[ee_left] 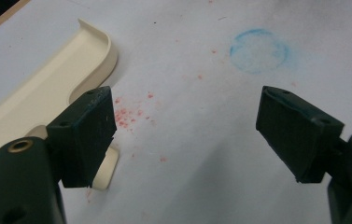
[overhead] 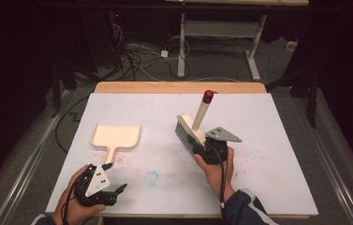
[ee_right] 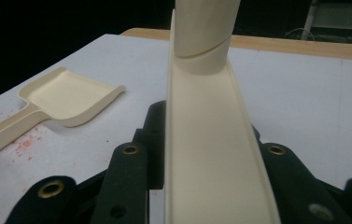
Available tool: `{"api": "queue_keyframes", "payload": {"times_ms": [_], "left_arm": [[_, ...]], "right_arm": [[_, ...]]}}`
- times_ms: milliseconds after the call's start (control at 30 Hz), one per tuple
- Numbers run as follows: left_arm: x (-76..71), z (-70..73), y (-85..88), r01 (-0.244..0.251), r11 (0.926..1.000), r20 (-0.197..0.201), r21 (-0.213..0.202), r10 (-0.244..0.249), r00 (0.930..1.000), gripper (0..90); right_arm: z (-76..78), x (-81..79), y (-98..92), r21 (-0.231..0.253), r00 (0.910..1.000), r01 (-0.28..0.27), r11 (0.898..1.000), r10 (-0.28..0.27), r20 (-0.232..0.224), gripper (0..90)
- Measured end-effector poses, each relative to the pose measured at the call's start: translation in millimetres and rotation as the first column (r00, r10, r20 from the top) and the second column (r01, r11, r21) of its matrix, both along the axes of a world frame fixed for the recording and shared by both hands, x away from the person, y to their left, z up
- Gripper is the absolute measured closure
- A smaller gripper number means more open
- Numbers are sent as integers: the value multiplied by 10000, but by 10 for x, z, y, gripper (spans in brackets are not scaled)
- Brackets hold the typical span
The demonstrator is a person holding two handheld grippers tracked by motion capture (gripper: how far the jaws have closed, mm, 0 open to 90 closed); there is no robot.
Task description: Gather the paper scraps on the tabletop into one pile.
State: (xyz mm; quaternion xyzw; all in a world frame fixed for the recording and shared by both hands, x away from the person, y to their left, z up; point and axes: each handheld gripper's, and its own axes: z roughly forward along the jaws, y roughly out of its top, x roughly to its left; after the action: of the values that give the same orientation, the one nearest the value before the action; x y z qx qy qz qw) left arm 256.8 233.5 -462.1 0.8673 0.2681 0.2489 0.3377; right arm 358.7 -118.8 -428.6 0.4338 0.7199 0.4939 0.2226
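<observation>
brush (ee_right: 208, 140) handle top cut off

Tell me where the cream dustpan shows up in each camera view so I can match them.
High view: dustpan left of centre, handle toward the left gripper.
Left gripper view: upper left, behind the left jaw.
Right gripper view: left side, beside the brush.
Shared landmark: red specks by its handle.

The left gripper (overhead: 114, 188) sits low at the near left, held in the left hand (overhead: 73, 206), jaws spread wide with nothing between them. The right gripper (overhead: 201, 140), raised in the right hand (overhead: 216, 169), has its jaws clamped tight.
</observation>
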Motion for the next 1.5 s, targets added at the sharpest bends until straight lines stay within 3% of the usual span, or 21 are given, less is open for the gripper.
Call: {"api": "queue_keyframes", "payload": {"times_ms": [200, 333, 600, 733, 900, 1100, 1200, 1500], "left_arm": [[6, -16, -9, 32, 10000, -84, 78, -31, 10000, 191], [5, -18, -9, 63, 9999, -87, 98, -62, 9999, 191], [6, -21, -11, 105, 9998, -118, 143, -103, 9999, 191], [9, -18, -19, 120, 9998, -115, 171, -118, 9999, 191], [5, -16, -33, 138, 9998, -105, 166, -137, 9999, 191], [5, -14, -32, 142, 9998, -97, 154, -141, 9999, 191], [6, -12, -25, 135, 9998, -96, 162, -134, 9999, 191], [8, -10, -16, 99, 9998, -123, 154, -97, 9999, 191]], "right_arm": [[-204, 93, 219, 66, 9987, -197, 9998, 200, -463, 678], [-352, 157, 287, -26, 9968, -12, 10000, 10, -805, 678], [-339, 230, 47, -494, 9922, 1055, 9932, -1084, -619, 678], [-314, 238, -106, -337, 9850, 1490, 9883, -1514, -833, 677], [-233, 195, -198, -414, 9832, 1712, 9844, -1734, -577, 678], [-135, 145, -182, -294, 9887, 1474, 9886, -1481, -243, 678], [-105, 146, -122, -10, 9934, 1117, 9937, -1117, -266, 678], [-98, 254, 272, -284, 9999, -104, 9995, 104, -17, 678]]}}
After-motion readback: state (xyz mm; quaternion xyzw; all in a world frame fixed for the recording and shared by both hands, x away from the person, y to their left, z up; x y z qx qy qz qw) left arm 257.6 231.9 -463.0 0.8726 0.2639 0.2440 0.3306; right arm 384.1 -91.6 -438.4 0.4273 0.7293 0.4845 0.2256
